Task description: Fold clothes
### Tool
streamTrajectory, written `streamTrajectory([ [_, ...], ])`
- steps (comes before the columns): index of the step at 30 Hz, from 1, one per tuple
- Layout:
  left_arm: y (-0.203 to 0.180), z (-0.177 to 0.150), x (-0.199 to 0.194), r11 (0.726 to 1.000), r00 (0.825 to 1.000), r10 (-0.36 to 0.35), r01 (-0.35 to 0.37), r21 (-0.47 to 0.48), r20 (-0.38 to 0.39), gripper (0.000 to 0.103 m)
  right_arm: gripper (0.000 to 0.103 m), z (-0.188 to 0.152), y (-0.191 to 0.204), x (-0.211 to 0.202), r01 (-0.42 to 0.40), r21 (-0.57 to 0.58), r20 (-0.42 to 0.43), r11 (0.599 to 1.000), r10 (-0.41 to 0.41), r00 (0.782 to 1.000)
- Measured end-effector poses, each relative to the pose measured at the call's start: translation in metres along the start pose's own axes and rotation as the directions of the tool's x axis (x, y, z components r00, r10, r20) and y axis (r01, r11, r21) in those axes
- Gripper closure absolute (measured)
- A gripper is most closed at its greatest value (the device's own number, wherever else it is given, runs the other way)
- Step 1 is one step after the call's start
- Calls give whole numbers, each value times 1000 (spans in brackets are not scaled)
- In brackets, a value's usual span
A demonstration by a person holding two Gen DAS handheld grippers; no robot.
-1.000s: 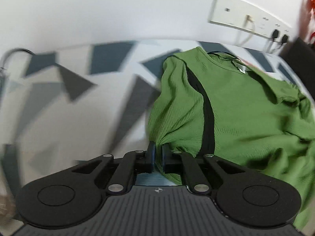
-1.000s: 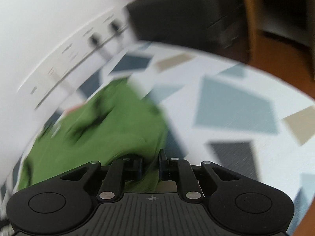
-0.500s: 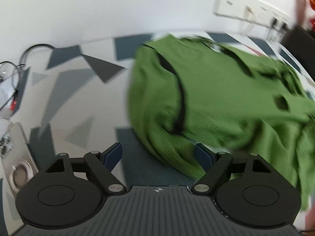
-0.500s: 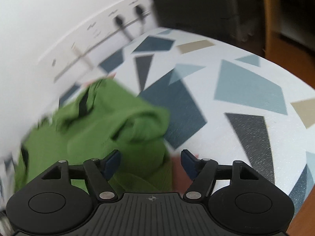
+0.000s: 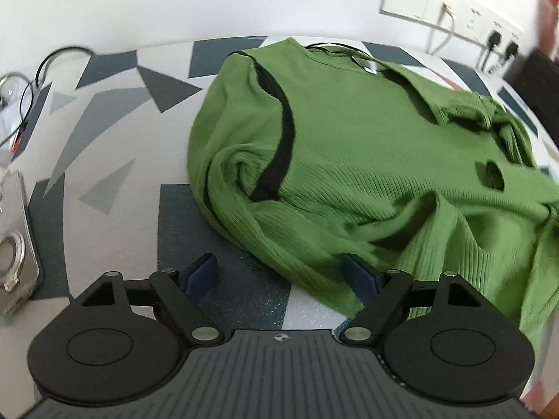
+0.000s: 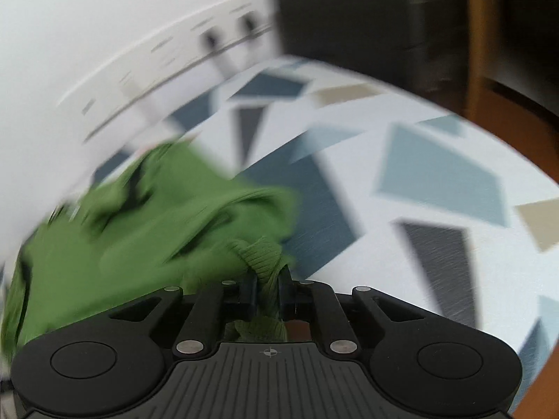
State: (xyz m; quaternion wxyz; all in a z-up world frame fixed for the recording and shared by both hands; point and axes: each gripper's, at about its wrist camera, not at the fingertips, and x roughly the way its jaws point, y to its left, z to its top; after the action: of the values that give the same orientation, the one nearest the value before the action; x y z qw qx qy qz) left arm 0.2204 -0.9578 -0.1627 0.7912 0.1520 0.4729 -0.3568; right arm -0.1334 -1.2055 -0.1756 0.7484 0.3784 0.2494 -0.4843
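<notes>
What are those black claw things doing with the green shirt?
Someone is folding a green shirt on a table with a patterned top, holding a gripper in each hand. The right gripper is shut on a bunch of the shirt's fabric. The left gripper is open, at the shirt's near edge, holding nothing.

A green ribbed knit top (image 5: 349,153) with black trim lies rumpled and partly folded across the frame's centre and right; lower edge bunched toward the bottom.
</notes>
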Motion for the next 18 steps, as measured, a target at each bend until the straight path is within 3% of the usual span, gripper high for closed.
streamTrajectory([
  [3, -2, 0, 2, 999, 999, -43, 43, -13, 5, 21, 94, 5, -7, 1, 2, 1, 12, 1000, -2, 1000],
  [6, -15, -8, 7, 997, 999, 21, -23, 69, 37, 21, 94, 0, -6, 2, 0, -15, 4, 1000, 0, 1000],
  [7, -19, -11, 7, 994, 998, 30, -35, 100, 53, 27, 94, -2, -6, 2, 1, -17, 2, 1000, -1, 1000],
  [8, -21, -12, 5, 993, 998, 16, -24, 120, 61, 43, 93, -4, -5, 2, 1, -15, 1, 1000, -1, 1000],
  [9, -23, -12, 3, 991, 998, -4, -4, 135, 58, 51, 93, -5, -5, 2, 2, -8, 0, 1000, -2, 1000],
  [11, -27, -10, -1, 980, 999, -37, 29, 197, 38, 87, 93, -7, -5, 3, 5, -4, -2, 1000, -5, 1000],
  [15, -21, -9, -4, 943, 1000, 10, -18, 331, 26, 89, 94, -7, -6, 4, 10, -5, 1, 1000, -10, 1000],
  [18, 5, -7, -7, 931, 995, 90, -97, 352, 36, 89, 94, -8, -8, 3, 15, 20, 9, 1000, -15, 1000],
])
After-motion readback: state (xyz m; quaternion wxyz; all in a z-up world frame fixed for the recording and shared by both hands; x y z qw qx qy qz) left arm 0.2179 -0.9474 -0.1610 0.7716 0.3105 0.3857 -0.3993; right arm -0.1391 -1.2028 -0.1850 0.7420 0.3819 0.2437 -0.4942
